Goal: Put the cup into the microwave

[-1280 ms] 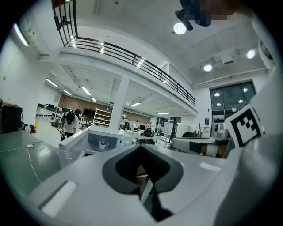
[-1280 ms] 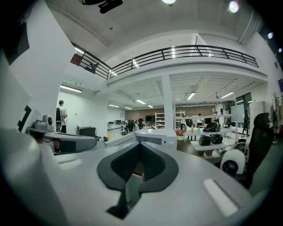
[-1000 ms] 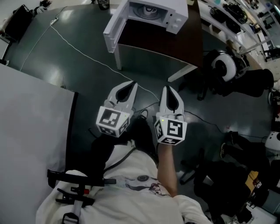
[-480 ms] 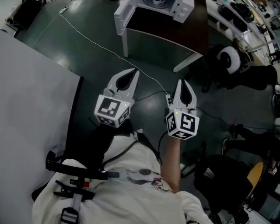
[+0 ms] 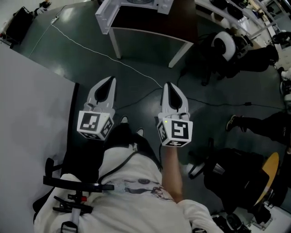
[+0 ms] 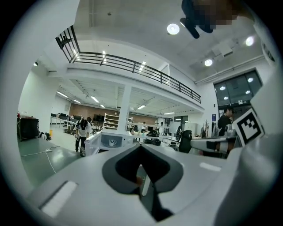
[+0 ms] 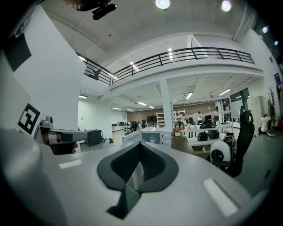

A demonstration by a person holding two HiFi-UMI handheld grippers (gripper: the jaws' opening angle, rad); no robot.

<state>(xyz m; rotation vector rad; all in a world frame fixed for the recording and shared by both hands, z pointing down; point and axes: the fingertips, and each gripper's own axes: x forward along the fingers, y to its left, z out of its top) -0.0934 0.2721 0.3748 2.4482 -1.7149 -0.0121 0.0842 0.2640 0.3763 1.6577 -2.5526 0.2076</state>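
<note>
floor (image 5: 82, 27): smooth, glossy sheen | table (image 5: 182, 25): dark wood-look top | left claw (image 5: 111, 79), right claw (image 5: 168, 84): matt plastic

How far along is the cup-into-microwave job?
Done: a cup sits inside the microwave. In hand: nothing; left gripper and right gripper are both shut and empty, short of the table. Left to do: perhaps shutting the open door.

Head view looks steeply down from above the person onto left gripper (image 5: 110, 80), right gripper (image 5: 168, 85) and floor (image 5: 54, 54), with the microwave (image 5: 136, 5) far off at the top edge. Both gripper views face level along their jaws and share that distant microwave.
</note>
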